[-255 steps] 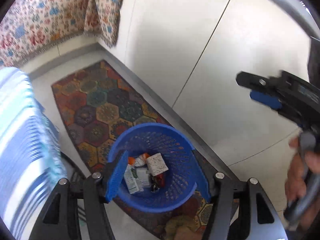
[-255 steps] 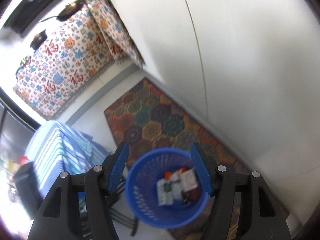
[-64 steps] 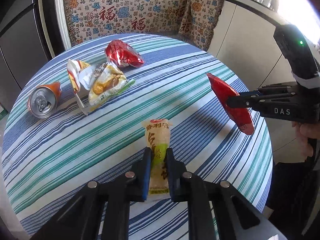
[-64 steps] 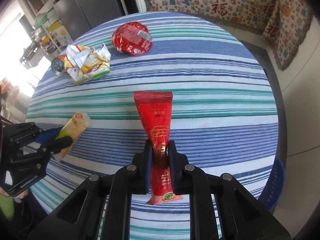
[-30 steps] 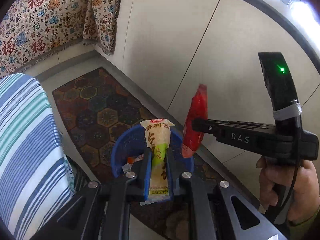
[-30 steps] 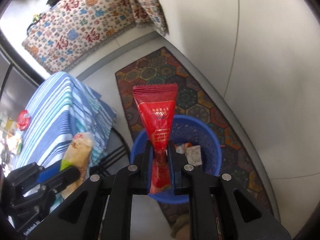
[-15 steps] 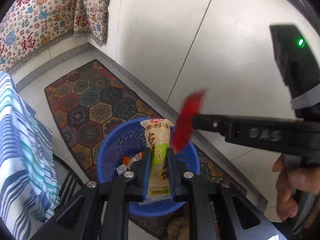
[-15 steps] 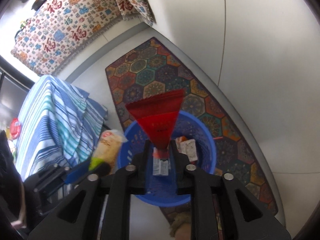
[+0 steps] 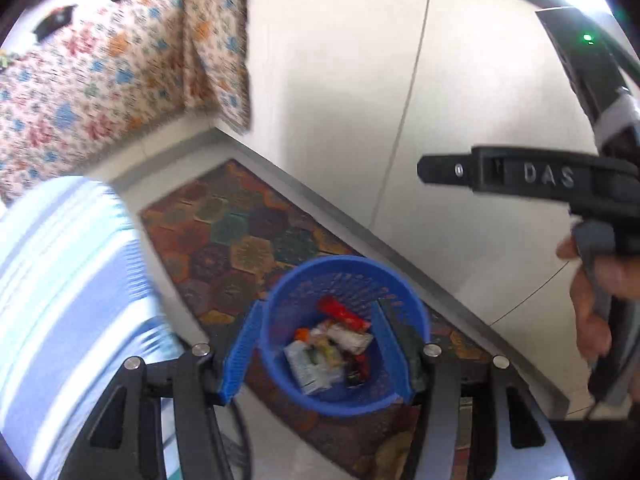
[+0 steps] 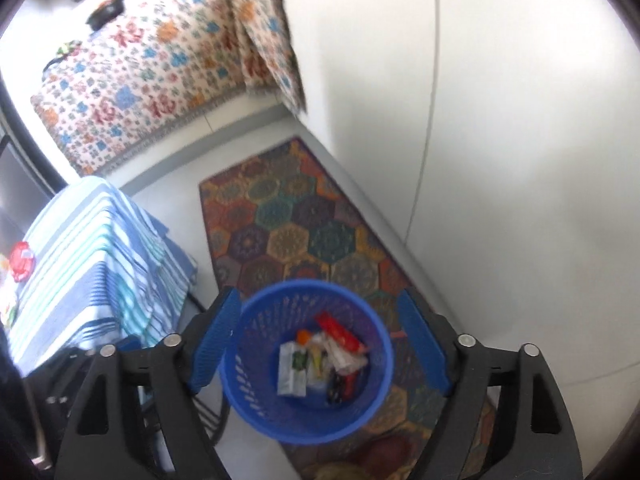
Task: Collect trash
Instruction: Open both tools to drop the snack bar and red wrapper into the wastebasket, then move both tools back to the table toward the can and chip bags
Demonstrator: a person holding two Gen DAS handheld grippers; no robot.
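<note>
Trash lay heaped at the bottom of the blue basket, which stood upright on the patterned rug with its open mouth facing up toward both cameras. On top of the heap a red wrapper lay with its long axis slanting from the far left down to the near right, and a pale wrapper lay just beside it on the near side, touching it. A white and green packet lay flat at the near left, and a small orange piece showed behind it. The left gripper hung above the basket with its blue pads spread wide to either side of the rim, holding nothing. The right gripper likewise stood wide apart over the basket, empty, the same red wrapper visible between its pads. In the left view the right gripper's black body showed side-on at the right edge, held by a hand. A striped tablecloth hung down just to the left of the basket, with a red packet on its top, well apart from the basket. A patterned cloth draped the far counter, and pale cabinet doors ran along the rug's right side. Nothing lay across the basket's mouth.
</note>
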